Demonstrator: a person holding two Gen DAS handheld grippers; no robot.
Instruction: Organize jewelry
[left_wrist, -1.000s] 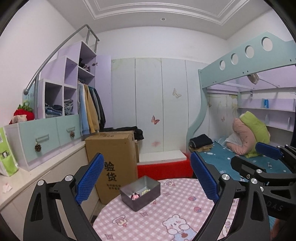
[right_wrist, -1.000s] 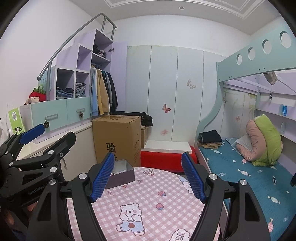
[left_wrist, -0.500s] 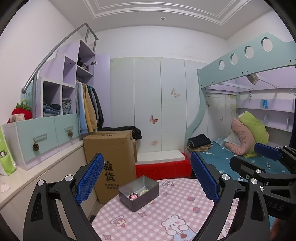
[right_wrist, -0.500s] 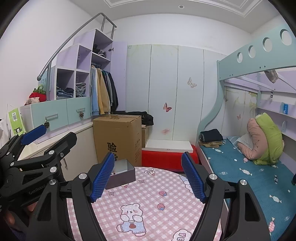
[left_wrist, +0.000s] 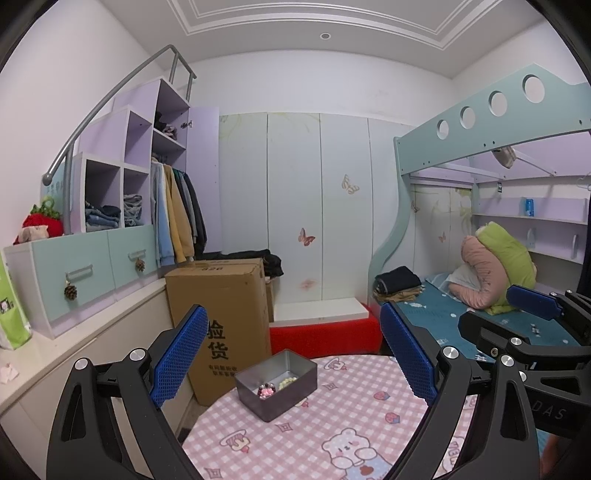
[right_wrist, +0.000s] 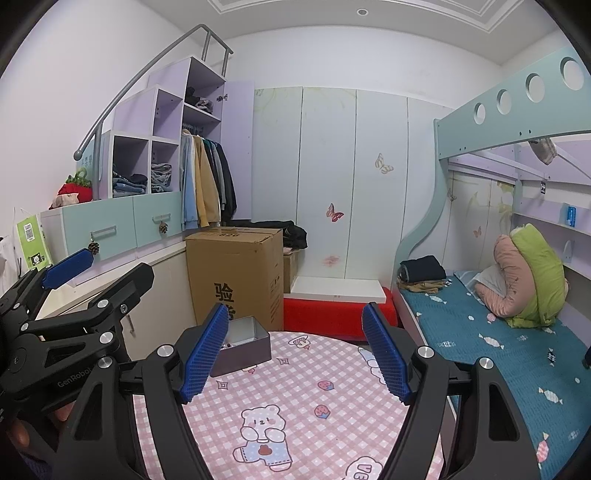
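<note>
Jewelry pieces (left_wrist: 272, 388), a dark pink-studded cluster beside a pale bead strand, lie inside the open grey rectangular metal tin (left_wrist: 291, 387) on the pink checked bear-print tablecloth (left_wrist: 332, 424). Left gripper (left_wrist: 291, 358) and right gripper (right_wrist: 295, 352) both hang spread wide, holding nothing.

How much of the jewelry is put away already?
A few small pieces already lie in the grey metal box on the pink checked table. Both the left gripper and right gripper are open and empty. No loose jewelry shows on the table.
</note>
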